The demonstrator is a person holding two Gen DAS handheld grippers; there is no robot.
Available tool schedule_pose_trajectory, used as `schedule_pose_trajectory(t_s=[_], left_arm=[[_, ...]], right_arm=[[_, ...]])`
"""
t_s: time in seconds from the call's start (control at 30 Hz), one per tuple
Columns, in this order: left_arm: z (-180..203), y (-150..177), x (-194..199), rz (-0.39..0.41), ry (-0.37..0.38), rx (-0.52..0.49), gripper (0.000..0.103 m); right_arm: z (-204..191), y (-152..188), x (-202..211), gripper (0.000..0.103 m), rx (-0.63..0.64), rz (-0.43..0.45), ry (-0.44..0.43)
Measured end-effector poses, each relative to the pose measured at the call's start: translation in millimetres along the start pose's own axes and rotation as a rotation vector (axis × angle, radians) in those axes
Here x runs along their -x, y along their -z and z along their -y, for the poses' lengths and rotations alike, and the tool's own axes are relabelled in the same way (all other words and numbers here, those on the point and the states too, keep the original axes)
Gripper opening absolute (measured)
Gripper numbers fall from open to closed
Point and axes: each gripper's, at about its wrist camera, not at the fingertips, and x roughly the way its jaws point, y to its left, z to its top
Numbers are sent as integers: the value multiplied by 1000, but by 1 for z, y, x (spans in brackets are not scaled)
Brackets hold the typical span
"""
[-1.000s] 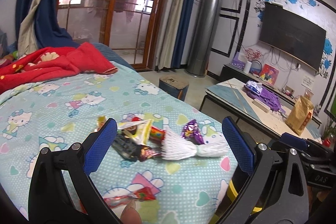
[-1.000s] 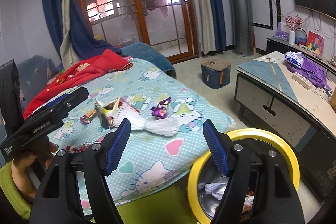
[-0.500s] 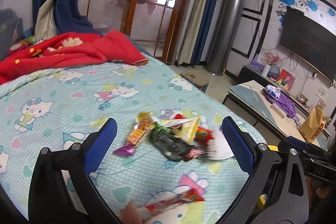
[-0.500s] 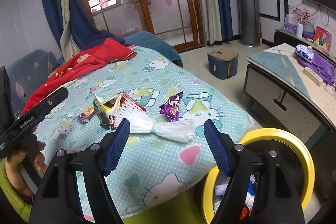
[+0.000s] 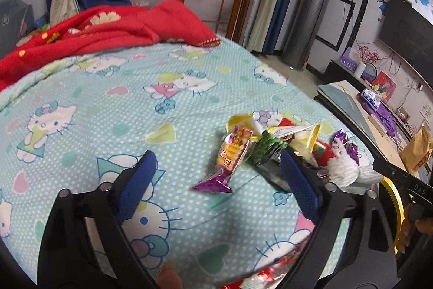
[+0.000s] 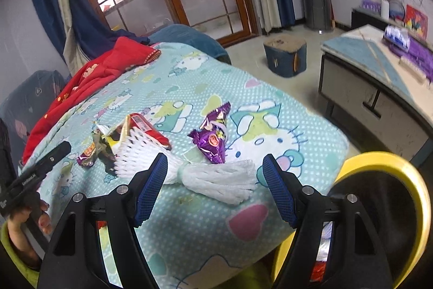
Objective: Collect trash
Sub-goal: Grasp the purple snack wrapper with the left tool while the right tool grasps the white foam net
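- The left gripper (image 5: 216, 180) is held with its blue pads apart and nothing pressed between them; the jaws have just been closing a little, with an orange-and-purple snack wrapper (image 5: 231, 161) lying in the gap, nearer the right-hand pad.
- The right gripper (image 6: 215, 184) is also held apart and empty, with the white foam fruit net (image 6: 213, 178) lying on the bedspread between its fingers.
- Just beyond the right fingers a purple candy wrapper (image 6: 212, 136) is seen; further to the left lies the heap of mixed wrappers (image 6: 116, 142).
- A yellow-rimmed bin (image 6: 379, 161) stands to the right of the right fingers, off the edge of the Hello Kitty bedspread (image 5: 108, 99).
- To do the step well, each pair of fingers should probably be lowered until the pads straddle one item only, and closed low against the fabric, so that thin film is pinched, not pushed away; bedspread cloth should be kept out of the pinch.
- Compared with a second earlier, both views are closer to and lower over the litter; the wrapper is now inside the left gap, and the left pads stand slightly narrower.
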Motion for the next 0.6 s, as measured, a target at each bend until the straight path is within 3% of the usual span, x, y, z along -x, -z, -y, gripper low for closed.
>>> schedule_pose_trajectory(t_s=[0.1, 0.4, 0.53, 0.6], left_arm=[[-4, 0, -11, -36, 14, 16, 72], [-11, 7, -33, -134, 55, 53, 46], [-11, 10, -34, -149, 56, 52, 33], [-11, 11, -34, -152, 59, 49, 29]], right_arm=[[6, 3, -8, 69, -36, -23, -23], [16, 11, -14, 43, -105, -46, -106], [16, 12, -12, 24, -93, -57, -115], [16, 13, -11, 23, -91, -60, -120]])
